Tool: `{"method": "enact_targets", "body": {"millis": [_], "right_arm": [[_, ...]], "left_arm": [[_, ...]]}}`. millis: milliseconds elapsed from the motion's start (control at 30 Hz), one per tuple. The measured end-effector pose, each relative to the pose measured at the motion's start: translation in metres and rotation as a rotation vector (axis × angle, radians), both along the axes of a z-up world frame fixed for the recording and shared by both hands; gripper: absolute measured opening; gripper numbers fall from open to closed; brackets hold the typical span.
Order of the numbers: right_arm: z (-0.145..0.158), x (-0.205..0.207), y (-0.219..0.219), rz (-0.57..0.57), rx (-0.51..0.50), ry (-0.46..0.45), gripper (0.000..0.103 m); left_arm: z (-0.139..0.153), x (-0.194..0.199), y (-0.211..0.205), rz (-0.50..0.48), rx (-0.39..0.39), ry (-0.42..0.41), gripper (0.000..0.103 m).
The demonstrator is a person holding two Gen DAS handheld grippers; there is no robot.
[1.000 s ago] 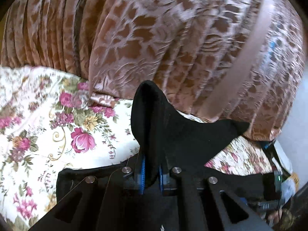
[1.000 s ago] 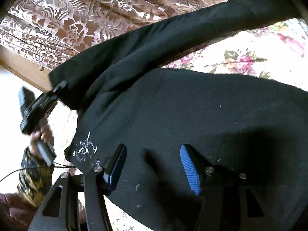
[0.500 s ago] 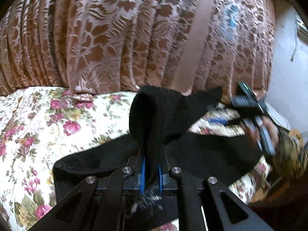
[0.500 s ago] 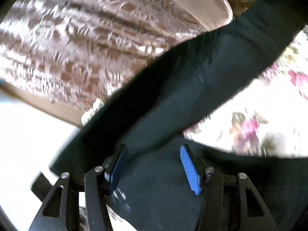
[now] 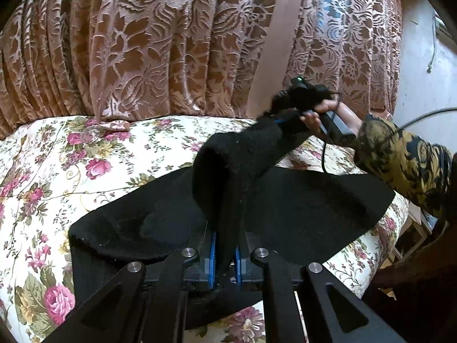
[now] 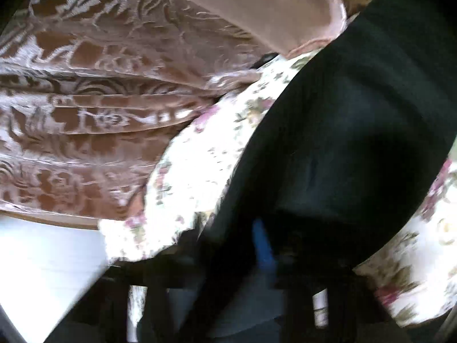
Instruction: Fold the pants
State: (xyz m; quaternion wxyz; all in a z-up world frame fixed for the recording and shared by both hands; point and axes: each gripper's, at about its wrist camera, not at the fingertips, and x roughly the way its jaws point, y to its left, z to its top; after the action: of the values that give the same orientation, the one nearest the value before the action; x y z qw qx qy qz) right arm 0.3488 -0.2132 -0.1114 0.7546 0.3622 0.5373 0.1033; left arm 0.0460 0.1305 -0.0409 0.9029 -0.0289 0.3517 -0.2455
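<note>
Right gripper (image 5: 281, 120) just closed on the black pants (image 5: 300, 211), now upper right; left gripper (image 5: 225, 260) still clamped on them.

We see black pants (image 5: 300, 200), thick fuzzy knit, spread across floral bed sheet. Lower layer lies flat, one edge curved, reaching bed's right side. One strip lifted off sheet, arched in rounded fold, stretched taut as band between two raised ends. In right wrist view, pants (image 6: 357, 128) blurred: broad dark band running diagonally over sheet, upper right to lower middle.
</note>
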Motion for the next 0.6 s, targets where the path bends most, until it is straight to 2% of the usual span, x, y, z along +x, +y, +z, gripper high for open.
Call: {"method": "enact_targets", "body": {"millis": [100,233,367,467,600], "right_arm": [[0.006,-0.012,-0.006,0.001,0.003,-0.054,0.013],[0.026,-0.037,-0.019,0.009,0.059,-0.169,0.012],[0.051,-0.080,-0.017,0.076,0.095,-0.288,0.012],[0.066,-0.132,-0.013,0.143,0.087,-0.362,0.011],[0.056,-0.193,-0.010,0.205,0.080,-0.360,0.011]], "left_arm": [[0.007,0.013,0.015,0.067,-0.011,-0.009,0.009],[0.025,0.050,0.045,0.230,-0.026,-0.042,0.009],[0.036,0.076,0.068,0.329,-0.058,-0.056,0.009],[0.034,0.074,0.075,0.347,-0.072,-0.047,0.009],[0.012,0.051,0.086,0.377,-0.120,0.015,0.010]]}}
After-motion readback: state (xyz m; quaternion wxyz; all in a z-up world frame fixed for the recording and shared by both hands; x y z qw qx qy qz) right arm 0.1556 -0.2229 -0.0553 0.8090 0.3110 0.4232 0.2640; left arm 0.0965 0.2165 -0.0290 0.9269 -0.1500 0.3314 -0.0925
